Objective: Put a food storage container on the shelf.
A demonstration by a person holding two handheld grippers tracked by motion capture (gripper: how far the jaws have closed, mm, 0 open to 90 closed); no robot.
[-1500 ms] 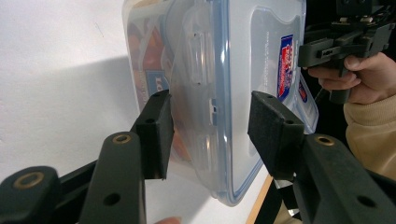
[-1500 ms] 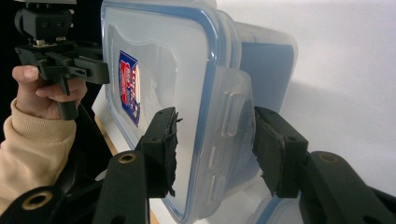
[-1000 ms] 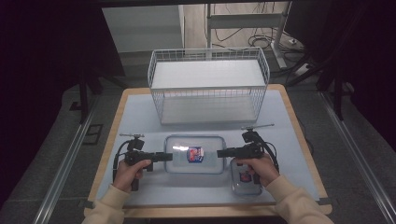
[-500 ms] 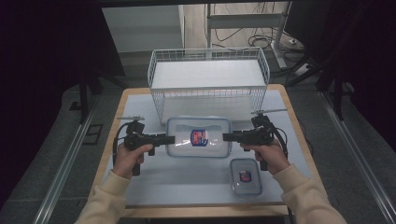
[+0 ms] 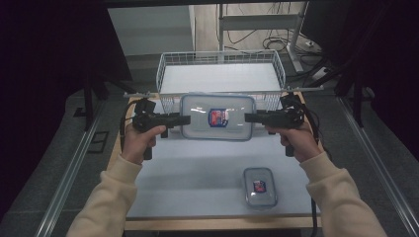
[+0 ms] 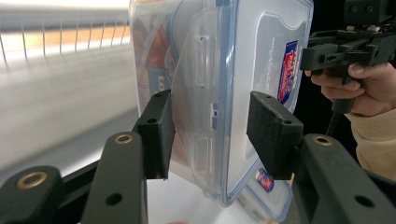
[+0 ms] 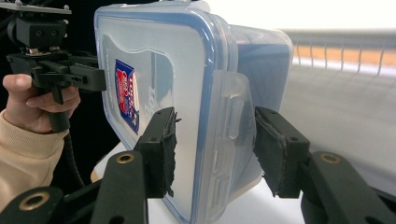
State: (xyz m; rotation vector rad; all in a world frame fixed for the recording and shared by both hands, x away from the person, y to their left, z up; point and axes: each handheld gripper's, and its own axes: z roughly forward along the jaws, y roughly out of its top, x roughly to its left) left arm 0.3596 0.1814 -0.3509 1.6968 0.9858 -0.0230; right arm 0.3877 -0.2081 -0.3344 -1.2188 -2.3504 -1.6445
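Large clear lidded container (image 5: 217, 117) held level before the wire basket (image 5: 220, 74).

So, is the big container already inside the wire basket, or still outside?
Outside: the big container hangs in front of the wire basket, held between the left gripper and right gripper.

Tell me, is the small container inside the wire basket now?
No, the small container lies on the table near the front edge, far from the wire basket at the back.
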